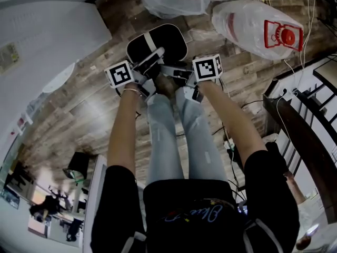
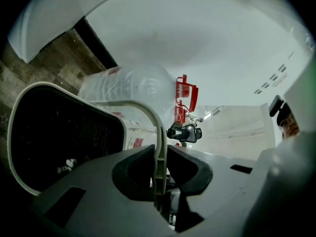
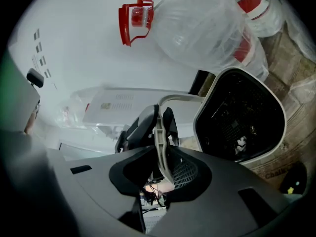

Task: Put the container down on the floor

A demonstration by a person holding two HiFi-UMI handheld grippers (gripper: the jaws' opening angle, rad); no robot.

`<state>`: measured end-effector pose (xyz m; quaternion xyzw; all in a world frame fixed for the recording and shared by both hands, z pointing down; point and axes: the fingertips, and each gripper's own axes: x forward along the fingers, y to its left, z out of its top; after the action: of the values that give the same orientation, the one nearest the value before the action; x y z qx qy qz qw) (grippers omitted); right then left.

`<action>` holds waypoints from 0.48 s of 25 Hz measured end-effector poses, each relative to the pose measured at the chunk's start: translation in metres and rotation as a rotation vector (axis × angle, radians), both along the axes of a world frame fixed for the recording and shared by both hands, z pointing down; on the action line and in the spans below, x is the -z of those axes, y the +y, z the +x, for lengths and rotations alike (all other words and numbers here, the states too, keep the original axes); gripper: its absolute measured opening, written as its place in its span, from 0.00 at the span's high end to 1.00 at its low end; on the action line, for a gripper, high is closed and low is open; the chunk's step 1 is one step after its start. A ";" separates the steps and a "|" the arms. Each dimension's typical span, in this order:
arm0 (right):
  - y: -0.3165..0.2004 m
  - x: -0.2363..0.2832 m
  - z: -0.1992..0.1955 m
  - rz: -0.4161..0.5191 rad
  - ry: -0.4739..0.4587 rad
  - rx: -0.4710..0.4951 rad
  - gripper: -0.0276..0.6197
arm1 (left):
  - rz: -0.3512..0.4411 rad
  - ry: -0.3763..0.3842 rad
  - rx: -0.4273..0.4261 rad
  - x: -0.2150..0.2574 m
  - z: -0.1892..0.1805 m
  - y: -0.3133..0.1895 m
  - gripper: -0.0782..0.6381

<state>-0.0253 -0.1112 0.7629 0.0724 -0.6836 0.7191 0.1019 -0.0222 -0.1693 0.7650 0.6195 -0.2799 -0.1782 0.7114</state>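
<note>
1. Standing over a wooden floor (image 1: 73, 115), the person holds both tools low in front of the legs, with the container (image 1: 171, 44) just beyond the tool tips.
2. The left tool (image 2: 159, 169) is closed on the container's thin cream handle (image 2: 158, 132), which stands upright, pinched between the dark pads.
3. The right tool (image 3: 160, 157) clamps the same handle from the opposite side. In the right gripper view the left tool's jaws show on the bar just behind it.
4. The container is black inside with a pale rim, and its open mouth faces the cameras. It sits low by the person's feet, but no view shows whether its base touches the floor.
5. Clear plastic jugs (image 1: 247, 20) with red handles lie on the floor just past the container.
</note>
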 end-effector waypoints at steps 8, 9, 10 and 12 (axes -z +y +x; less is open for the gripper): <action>-0.002 -0.034 0.002 0.018 0.040 0.016 0.85 | -0.026 -0.042 -0.013 -0.040 -0.003 0.003 0.81; -0.003 -0.038 0.003 0.015 0.045 0.016 0.85 | -0.023 -0.042 -0.005 -0.043 -0.004 0.001 0.81; -0.003 -0.041 0.003 0.014 0.051 0.016 0.85 | -0.024 -0.041 0.004 -0.046 -0.004 0.000 0.81; -0.005 -0.049 0.004 0.020 0.063 0.020 0.85 | -0.034 -0.039 0.018 -0.054 -0.004 -0.001 0.81</action>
<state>-0.0213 -0.1166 0.8116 0.0892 -0.6880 0.7083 0.1300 -0.0265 -0.1707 0.8187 0.6080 -0.3020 -0.1676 0.7149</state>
